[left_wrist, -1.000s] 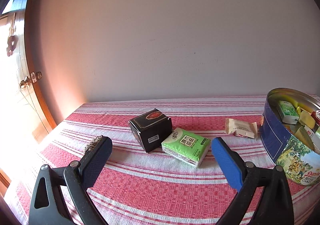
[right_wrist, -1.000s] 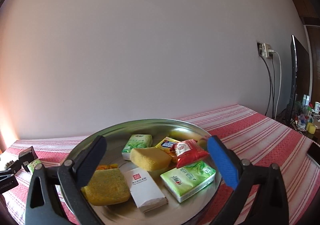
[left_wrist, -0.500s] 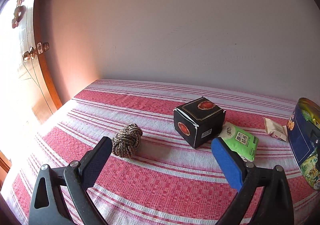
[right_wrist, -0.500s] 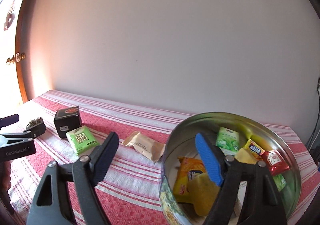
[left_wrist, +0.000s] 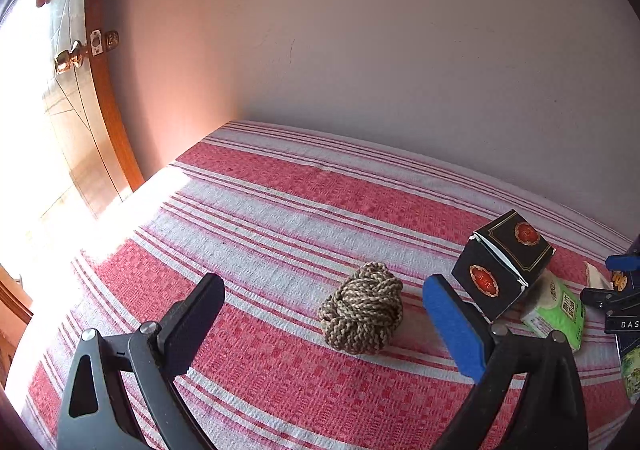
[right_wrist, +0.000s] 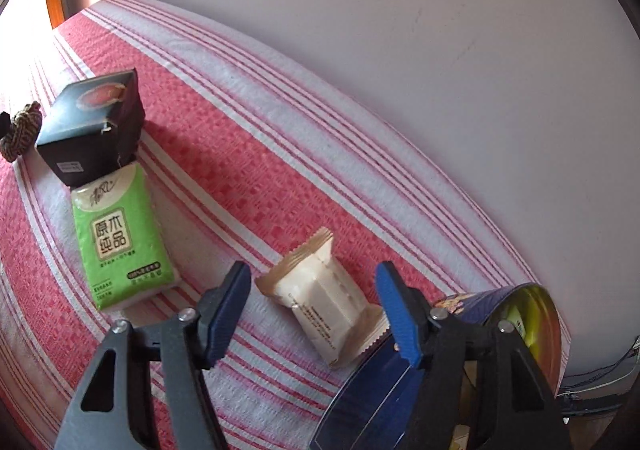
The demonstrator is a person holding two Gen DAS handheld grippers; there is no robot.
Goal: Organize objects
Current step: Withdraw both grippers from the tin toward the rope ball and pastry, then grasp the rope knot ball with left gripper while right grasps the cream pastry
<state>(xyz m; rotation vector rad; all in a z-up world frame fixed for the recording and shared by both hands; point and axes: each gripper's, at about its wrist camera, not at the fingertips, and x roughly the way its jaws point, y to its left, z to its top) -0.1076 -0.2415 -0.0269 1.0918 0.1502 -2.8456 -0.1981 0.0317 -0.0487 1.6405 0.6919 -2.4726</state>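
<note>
Both open tools swung left: right tool [right_wrist: 314, 308] narrowing around one cream packet [right_wrist: 326, 296], unpressed

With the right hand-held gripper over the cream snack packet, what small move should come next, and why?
Probably lower the right hand-held gripper onto the cream snack packet. Its jaws have just been closing, but the packet lies on the cloth between them, not yet pinched.

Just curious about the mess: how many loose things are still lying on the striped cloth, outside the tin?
4: a rope ball far left, a black box, a green tissue pack touching it, a cream snack packet by the tin. Others may lie out of view.
</note>
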